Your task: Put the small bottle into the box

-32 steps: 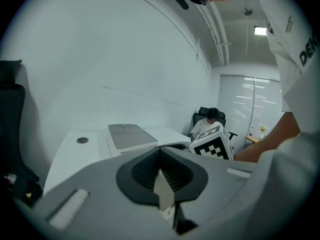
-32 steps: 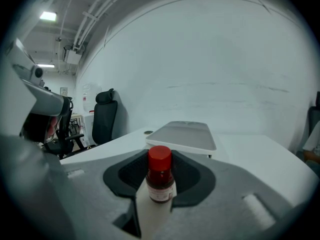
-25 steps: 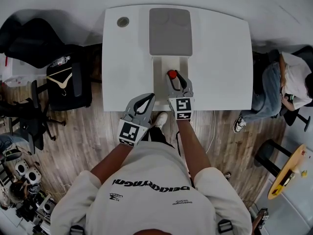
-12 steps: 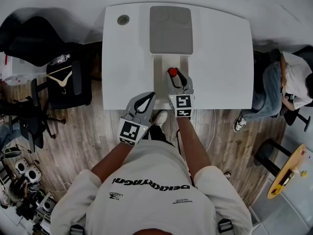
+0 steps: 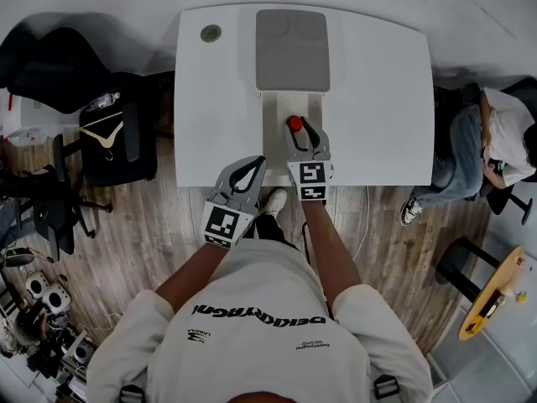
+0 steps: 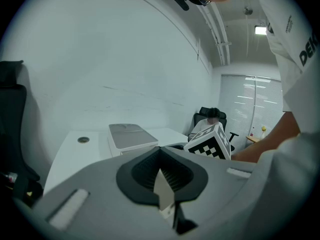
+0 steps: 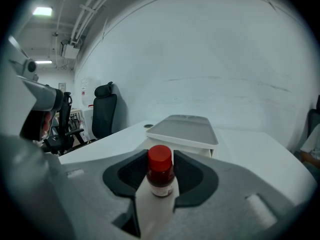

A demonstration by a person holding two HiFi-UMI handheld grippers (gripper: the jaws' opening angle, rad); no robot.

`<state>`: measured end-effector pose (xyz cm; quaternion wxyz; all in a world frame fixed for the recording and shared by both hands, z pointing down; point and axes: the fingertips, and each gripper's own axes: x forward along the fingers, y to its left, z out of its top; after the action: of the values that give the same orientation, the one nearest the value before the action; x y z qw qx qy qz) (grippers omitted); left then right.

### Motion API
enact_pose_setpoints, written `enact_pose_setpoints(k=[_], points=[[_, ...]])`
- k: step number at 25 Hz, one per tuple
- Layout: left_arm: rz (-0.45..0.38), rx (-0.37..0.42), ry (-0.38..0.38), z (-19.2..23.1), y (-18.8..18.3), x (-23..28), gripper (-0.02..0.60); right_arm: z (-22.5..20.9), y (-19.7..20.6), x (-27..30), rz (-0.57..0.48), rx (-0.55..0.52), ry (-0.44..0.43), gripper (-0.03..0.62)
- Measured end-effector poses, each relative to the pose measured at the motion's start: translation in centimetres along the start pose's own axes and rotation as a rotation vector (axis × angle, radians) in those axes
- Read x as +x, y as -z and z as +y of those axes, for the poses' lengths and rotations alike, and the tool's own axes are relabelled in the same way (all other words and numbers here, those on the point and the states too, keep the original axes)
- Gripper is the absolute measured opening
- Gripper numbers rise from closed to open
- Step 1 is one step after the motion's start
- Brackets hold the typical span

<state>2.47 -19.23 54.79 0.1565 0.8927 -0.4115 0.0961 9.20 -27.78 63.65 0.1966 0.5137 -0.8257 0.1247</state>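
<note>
A smooth white table (image 5: pixel 377 99) with rounded corners is standing on a wood-plank floor (image 5: pixel 151 225), with a black office chair (image 5: pixel 50 65) off to one side and a seated person (image 5: pixel 503 141) at the other. A small round grommet (image 5: pixel 211 34) is sitting near the table's far corner. The box (image 5: pixel 292 50) is lying at the far middle of the table. It is showing a flat matte grey top with rounded corners, and a paler rectangular section is reaching back toward the wearer. The right gripper (image 5: pixel 302 134) is clamping its grey, dark-padded jaws on the small bottle (image 5: pixel 294 123), a dark cylindrical bottle with a pale label and a glossy red screw cap. The bottle is standing upright with its long axis vertical and the cap pointing up. It is sitting over the pale section, just short of the grey top; whether its base is touching the surface cannot be told. The left gripper (image 5: pixel 258 164) is hovering at the table's near edge with its jaws together and nothing between them. Compared with a second ago, the right gripper and bottle are sitting slightly farther forward toward the grey top, while the left gripper is keeping almost the same place.
</note>
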Motion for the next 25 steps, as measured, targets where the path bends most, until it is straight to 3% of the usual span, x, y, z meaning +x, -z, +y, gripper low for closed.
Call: enact_pose_setpoints(k=[10, 25], points=[[-0.003, -0.002, 0.006, -0.8, -0.1, -0.4, 0.005, -0.3, 0.0, -0.6, 0.008, 0.016, 0.001, 0.183], [-0.020, 0.025, 0.013, -2.0, -0.6, -1.6, 0.005, 0.3, -1.3, -2.8, -0.037, -0.022, 0.021, 0.157]])
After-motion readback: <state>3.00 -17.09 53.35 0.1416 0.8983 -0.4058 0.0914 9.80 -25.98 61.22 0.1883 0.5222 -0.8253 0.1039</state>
